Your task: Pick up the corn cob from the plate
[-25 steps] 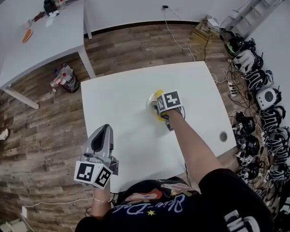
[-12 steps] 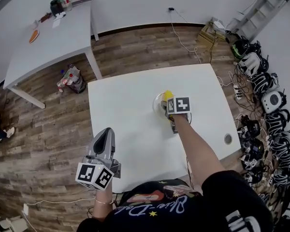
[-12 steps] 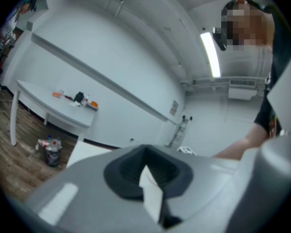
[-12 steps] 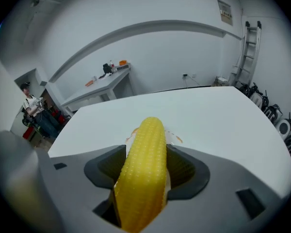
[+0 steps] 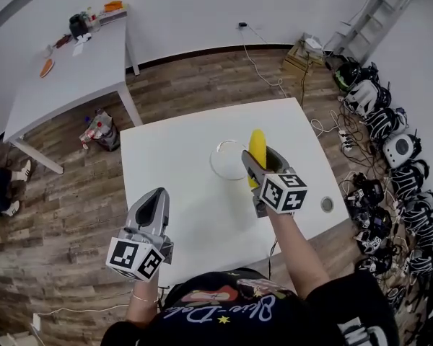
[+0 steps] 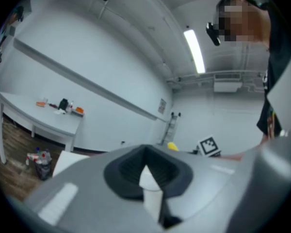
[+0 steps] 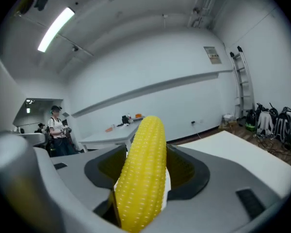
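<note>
Right gripper: jaws near their widest and closing a touch, with the corn cob clamped between them. It is held by its lower part, and the long rounded end sticks out well past the jaw tips. The cob runs along the jaw axis and tilts slightly to one side in the right gripper view.

The cob looks clear of the plate, which sits on the desk below the jaws and a bit to their left in the head view. Nothing else is on the plate.

Left gripper: jaws together and empty, well apart from the cob, off the near-left desk edge.

Handling, my read:
- Light and stiff, so it won't sag or crush under this grip.
- The kernel rows give the pads some bite, but the body is round and tapered, so it could roll or pivot between flat pads.
- A hold at the thick middle would be the safest. With this low hold the overhang acts as a lever, so a quick swing could tip it.
- Can't tell whether it's real or plastic; if plastic, expect it to be more slippery.
</note>
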`<action>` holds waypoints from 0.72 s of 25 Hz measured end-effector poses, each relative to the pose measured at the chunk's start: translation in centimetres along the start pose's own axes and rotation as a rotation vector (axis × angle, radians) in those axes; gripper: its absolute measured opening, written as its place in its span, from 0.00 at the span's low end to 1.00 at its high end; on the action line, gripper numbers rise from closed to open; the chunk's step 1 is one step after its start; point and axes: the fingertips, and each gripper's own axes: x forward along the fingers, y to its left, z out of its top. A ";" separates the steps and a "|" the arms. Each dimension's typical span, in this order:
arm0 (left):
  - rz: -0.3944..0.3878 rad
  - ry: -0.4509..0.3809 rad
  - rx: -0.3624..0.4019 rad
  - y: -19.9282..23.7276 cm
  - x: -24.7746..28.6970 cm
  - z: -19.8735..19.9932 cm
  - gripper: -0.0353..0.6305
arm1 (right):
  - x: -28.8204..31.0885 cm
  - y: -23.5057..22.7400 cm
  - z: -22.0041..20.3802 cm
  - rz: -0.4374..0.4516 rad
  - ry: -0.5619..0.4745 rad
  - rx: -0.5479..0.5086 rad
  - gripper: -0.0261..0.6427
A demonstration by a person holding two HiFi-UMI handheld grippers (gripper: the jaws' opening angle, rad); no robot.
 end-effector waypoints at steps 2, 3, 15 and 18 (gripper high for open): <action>-0.014 0.004 0.048 -1.3 0.1 0.3 0.03 | -3.2 1.3 1.6 0.031 -0.085 -0.019 0.44; -0.022 0.001 0.067 -2.0 0.1 0.5 0.03 | -4.7 1.9 2.1 0.045 -0.119 -0.034 0.44; -0.046 0.004 0.107 -5.0 -0.7 1.0 0.03 | -11.3 4.9 2.0 0.123 -0.218 -0.207 0.44; -0.052 0.003 0.105 -5.3 -0.7 1.0 0.03 | -11.4 5.2 2.3 0.145 -0.225 -0.237 0.44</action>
